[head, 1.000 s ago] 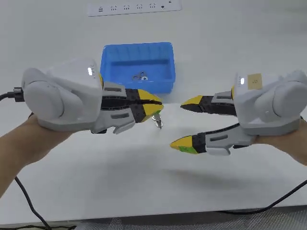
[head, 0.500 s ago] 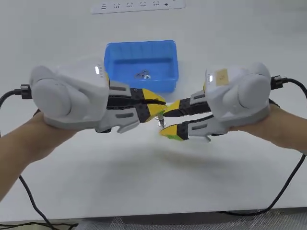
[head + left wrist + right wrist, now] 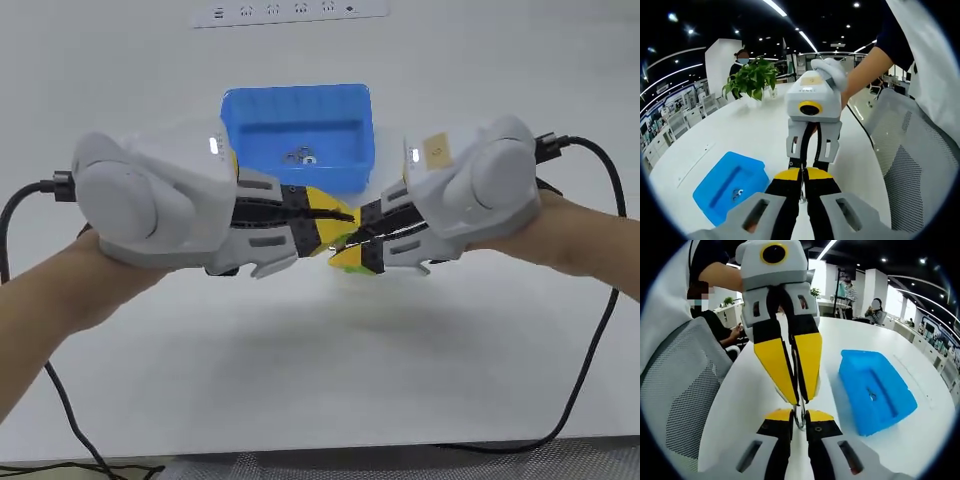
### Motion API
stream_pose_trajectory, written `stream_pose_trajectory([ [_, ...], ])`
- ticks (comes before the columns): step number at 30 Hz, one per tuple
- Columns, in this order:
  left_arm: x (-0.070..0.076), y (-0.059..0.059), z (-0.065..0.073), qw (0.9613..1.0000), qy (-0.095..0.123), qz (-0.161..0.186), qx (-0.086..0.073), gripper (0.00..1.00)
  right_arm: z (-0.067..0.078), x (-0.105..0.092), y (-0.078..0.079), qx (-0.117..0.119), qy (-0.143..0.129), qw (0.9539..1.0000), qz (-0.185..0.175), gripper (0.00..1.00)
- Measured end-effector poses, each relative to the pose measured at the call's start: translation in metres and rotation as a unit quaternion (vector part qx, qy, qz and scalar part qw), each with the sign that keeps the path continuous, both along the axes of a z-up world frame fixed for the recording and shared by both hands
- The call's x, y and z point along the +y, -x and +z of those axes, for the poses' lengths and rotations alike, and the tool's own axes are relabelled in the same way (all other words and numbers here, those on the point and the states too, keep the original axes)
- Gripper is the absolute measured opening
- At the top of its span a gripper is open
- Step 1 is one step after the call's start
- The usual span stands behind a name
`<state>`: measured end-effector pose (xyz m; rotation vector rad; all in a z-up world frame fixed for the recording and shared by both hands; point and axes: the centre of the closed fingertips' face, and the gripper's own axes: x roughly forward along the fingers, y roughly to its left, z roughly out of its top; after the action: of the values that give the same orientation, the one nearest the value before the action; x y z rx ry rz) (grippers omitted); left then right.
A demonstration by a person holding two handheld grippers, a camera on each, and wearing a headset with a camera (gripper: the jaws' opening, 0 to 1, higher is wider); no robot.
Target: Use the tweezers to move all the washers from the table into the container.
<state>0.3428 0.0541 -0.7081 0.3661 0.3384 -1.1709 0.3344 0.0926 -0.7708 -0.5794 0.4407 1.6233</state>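
**At bench centre, tweezers [image 3: 799, 417] clamped from both sides**

Across the white table [image 3: 320, 380], in the head view, the two grippers are brought nose to nose, the left gripper [image 3: 338, 226] reaching in from 9 o'clock and the right gripper [image 3: 350, 250] from 3 o'clock. Both pairs of jaws are drawn together. The left pair is clenched on the tweezers, and the right pair is pinched onto the metal end that sticks out of the left tips.

At 12 o'clock from the tips, just beyond them, the blue container [image 3: 297, 100] is set, with a few washers [image 3: 298, 156] lying on its floor.

In the right gripper view the tweezers' long axis appears to run along the line joining the grippers, from 12 o'clock down to 6 o'clock, straight into that view's own jaws.

A transfer or re-grip is judged to be in hand. Neither gripper is the nearer, since the tool is shared. If one pair is released before the other is firm, the tweezers could be dropped.
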Motion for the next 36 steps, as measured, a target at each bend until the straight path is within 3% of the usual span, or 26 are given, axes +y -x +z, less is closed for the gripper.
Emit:
stream_pose_trajectory([
  [3,-0.002,-0.001,0.001,0.9999,0.002,0.011,0.002,0.06,0.0,0.0,-0.001,0.001,-0.002,1.0,-0.002,0.1],
  [5,-0.004,0.001,0.001,0.9996,0.019,0.012,0.019,0.06,0.0,-0.001,0.0,0.005,-0.005,1.0,-0.003,0.1],
  [10,-0.002,0.004,-0.005,0.9997,0.002,0.019,0.016,0.23,0.001,-0.001,-0.001,0.008,-0.012,0.9998,-0.015,0.1],
  [19,0.007,0.008,0.008,0.9992,0.02,0.031,0.013,0.32,0.002,-0.001,0.001,0.008,-0.013,0.9997,-0.021,0.1],
  [26,0.025,0.023,0.013,0.9977,0.025,0.059,0.02,0.41,0.014,0.0,0.002,0.01,-0.021,0.9993,-0.029,0.09],
  [29,0.033,0.03,0.022,0.9951,0.051,0.079,0.029,0.44,0.022,0.0,0.001,0.018,-0.025,0.9986,-0.042,0.09],
  [34,0.046,0.038,0.03,0.9943,0.052,0.092,0.017,0.49,0.035,0.001,0.0,0.014,-0.029,0.9983,-0.049,0.09],
  [36,0.051,0.039,0.035,0.9922,0.067,0.104,0.014,0.51,0.043,0.002,-0.001,0.006,-0.03,0.9983,-0.051,0.09],
])
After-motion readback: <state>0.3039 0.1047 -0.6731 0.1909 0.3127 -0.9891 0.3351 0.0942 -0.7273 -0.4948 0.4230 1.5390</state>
